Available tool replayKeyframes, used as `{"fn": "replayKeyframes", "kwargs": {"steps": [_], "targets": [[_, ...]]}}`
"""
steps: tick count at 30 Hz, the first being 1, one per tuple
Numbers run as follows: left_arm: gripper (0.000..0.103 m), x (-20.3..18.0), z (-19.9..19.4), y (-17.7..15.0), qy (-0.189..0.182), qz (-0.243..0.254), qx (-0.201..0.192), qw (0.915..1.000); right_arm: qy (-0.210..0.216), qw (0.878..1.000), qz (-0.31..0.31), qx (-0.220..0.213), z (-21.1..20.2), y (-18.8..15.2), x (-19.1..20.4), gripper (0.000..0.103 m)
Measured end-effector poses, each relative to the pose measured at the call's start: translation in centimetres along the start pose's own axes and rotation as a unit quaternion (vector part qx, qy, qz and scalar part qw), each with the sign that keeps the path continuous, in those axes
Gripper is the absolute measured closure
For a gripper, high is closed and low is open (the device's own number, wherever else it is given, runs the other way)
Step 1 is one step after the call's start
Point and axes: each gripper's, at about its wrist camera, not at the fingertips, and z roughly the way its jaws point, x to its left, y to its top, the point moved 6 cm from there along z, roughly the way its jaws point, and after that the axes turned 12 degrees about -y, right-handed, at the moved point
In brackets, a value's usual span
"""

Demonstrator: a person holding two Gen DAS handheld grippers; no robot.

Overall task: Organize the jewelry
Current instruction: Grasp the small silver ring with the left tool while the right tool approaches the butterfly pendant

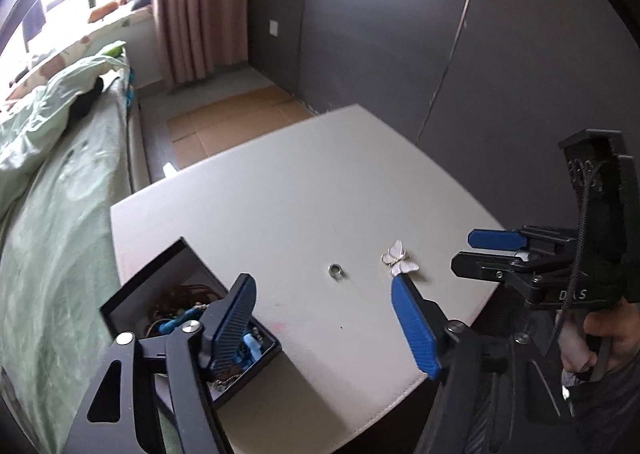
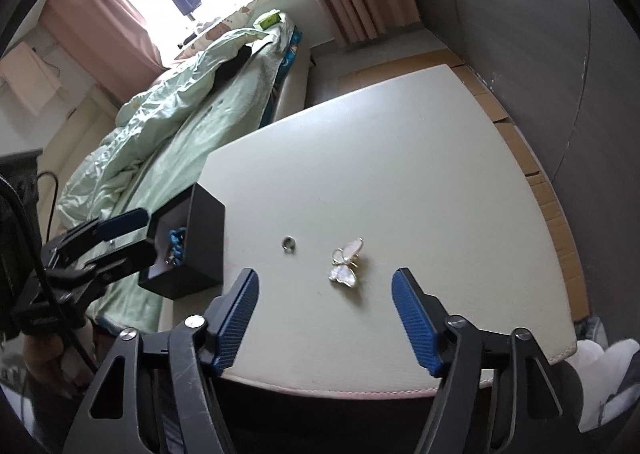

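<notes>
A white butterfly brooch and a small silver ring lie on the white tabletop. At the table's left edge stands an open black box holding blue and brown jewelry. My left gripper hovers open beside the box, and its left finger overlaps the box's inside. In the left wrist view the ring shows between its tips. My right gripper is open just short of the brooch, nothing between its pads.
A bed with a pale green quilt runs along the table's left side. Dark wall panels rise behind the table, with flat cardboard on the floor. A hand holds the right gripper's handle.
</notes>
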Motion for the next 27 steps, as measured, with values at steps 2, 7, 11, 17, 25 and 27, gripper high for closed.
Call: {"fn": "replayKeyframes", "kwargs": {"steps": [2, 7, 11, 17, 25, 27], "targets": [[0.04, 0.0, 0.9, 0.0, -0.001, 0.004, 0.015, 0.9999, 0.0, 1.0, -0.006, 0.002, 0.4, -0.3, -0.2, 0.042], [0.049, -0.2, 2.9, -0.2, 0.0, 0.015, 0.048, 0.9987, 0.0, 1.0, -0.019, 0.015, 1.7, -1.1, -0.9, 0.049], [0.049, -0.3, 3.9, -0.3, -0.002, 0.018, 0.06, 0.998, 0.011, 0.999, -0.022, 0.024, 2.6, -1.4, -1.0, 0.063], [0.055, 0.3, 4.6, -0.5, 0.0, 0.014, 0.072, 0.9973, 0.027, 0.999, -0.031, 0.031, 4.6, -1.5, -0.2, 0.064], [0.056, 1.8, 4.7, 0.0, 0.003, 0.004, 0.071, 0.9975, 0.075, 0.995, -0.041, 0.044, 5.6, -1.8, 1.1, 0.064], [0.056, 2.1, 4.6, 0.0, 0.003, 0.001, 0.071, 0.9975, 0.091, 0.994, -0.048, 0.048, 5.7, -2.1, 1.7, 0.064]]}}
